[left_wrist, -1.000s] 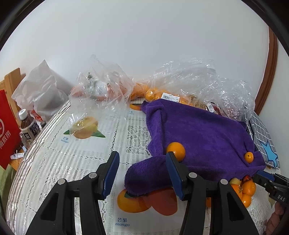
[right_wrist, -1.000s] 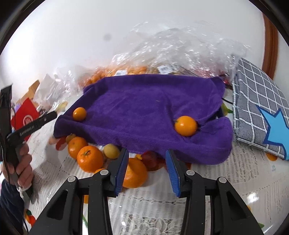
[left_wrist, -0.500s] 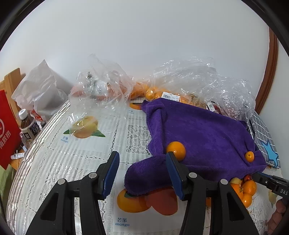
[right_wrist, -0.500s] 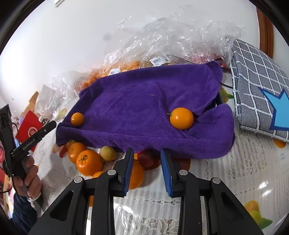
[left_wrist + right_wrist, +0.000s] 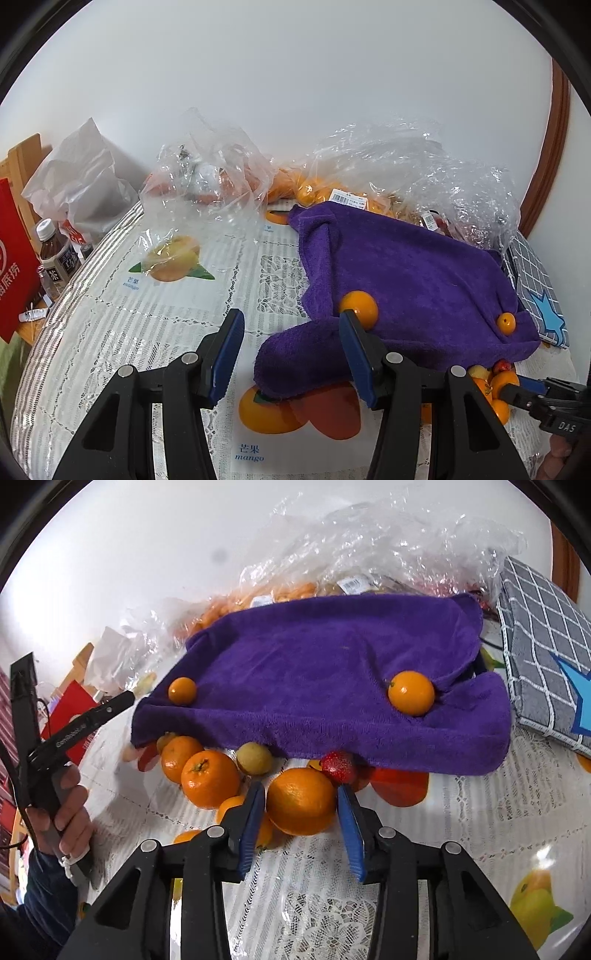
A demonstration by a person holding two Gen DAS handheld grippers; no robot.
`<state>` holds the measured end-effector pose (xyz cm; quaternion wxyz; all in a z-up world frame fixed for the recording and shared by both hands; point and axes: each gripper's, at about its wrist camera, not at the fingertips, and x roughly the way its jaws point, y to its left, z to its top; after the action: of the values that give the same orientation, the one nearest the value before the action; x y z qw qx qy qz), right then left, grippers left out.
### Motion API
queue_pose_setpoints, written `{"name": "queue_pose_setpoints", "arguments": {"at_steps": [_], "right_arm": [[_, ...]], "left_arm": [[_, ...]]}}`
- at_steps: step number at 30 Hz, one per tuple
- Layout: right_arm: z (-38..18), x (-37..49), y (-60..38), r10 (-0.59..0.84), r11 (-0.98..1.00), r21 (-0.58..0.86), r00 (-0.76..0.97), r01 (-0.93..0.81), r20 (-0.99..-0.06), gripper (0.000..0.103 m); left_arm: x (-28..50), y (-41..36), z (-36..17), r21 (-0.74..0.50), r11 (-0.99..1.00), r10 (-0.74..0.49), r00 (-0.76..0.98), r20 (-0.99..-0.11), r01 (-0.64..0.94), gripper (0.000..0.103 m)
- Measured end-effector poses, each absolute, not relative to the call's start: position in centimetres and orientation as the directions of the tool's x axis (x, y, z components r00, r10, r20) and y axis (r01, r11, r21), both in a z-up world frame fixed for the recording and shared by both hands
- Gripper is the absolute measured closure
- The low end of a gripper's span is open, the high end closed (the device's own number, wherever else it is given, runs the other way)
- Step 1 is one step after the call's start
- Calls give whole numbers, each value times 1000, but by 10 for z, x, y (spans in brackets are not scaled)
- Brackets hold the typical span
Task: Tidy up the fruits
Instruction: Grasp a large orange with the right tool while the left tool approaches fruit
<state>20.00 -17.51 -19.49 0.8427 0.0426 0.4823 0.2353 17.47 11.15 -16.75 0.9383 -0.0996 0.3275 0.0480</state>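
A: What is the step in hand, and how should it be done well?

B: Judged from the scene, the step is to grasp the large orange [image 5: 300, 800]. It lies on the table just in front of the purple towel [image 5: 325, 672], at the towel's near hem. The right gripper [image 5: 301, 821] has its blue pads on either side of this fruit, parted a little wider than the fruit; firm contact cannot be confirmed. Close squarely across the widest part, because a sphere slips out of an off-centre pinch. Apply moderate force only.

A: What is the state of the other tool?

B: The left gripper [image 5: 291, 354] is wide open and holds nothing. It hovers at the towel's left end.

A: Describe the materials, largest first.

B: The purple towel is thick, soft pile, draped with rolled edges. The tablecloth [image 5: 461, 812] is glossy, with a lace pattern and printed fruit. The large orange has a dimpled, firm rind. A mandarin [image 5: 209, 778] left of it shows a green stem scar. The round orange fruit [image 5: 411, 693] resting on the towel's right part is smooth. A red strawberry-like fruit [image 5: 338, 767], bumpy, sits at the hem, touching or nearly touching the large orange. A small kumquat-like fruit [image 5: 182, 690] rests on the towel's left part.
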Motion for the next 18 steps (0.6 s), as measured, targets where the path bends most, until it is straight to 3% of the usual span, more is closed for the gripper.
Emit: {"name": "queue_pose_setpoints", "arguments": {"at_steps": [5,11,15,18], "right_arm": [[-202,202,-172,422,893,295,407,-339,-810,62],[-194,188,-179,431,890,297,429,-345,-794,63],[-185,178,-193,358,921,205,515,-330,-779,63],[-187,178,-205,332,933,185,536,-309,-776,63]], "left_arm": [[173,110,-167,-183,976,-21,780,-625,-121,52],[168,98,-165,-261,965,-179,765,-618,15,52],[168,85,-169,-260,962,-233,737,-635,81,52],[171,76,-174,-242,965,-239,715,-657,101,59]]}}
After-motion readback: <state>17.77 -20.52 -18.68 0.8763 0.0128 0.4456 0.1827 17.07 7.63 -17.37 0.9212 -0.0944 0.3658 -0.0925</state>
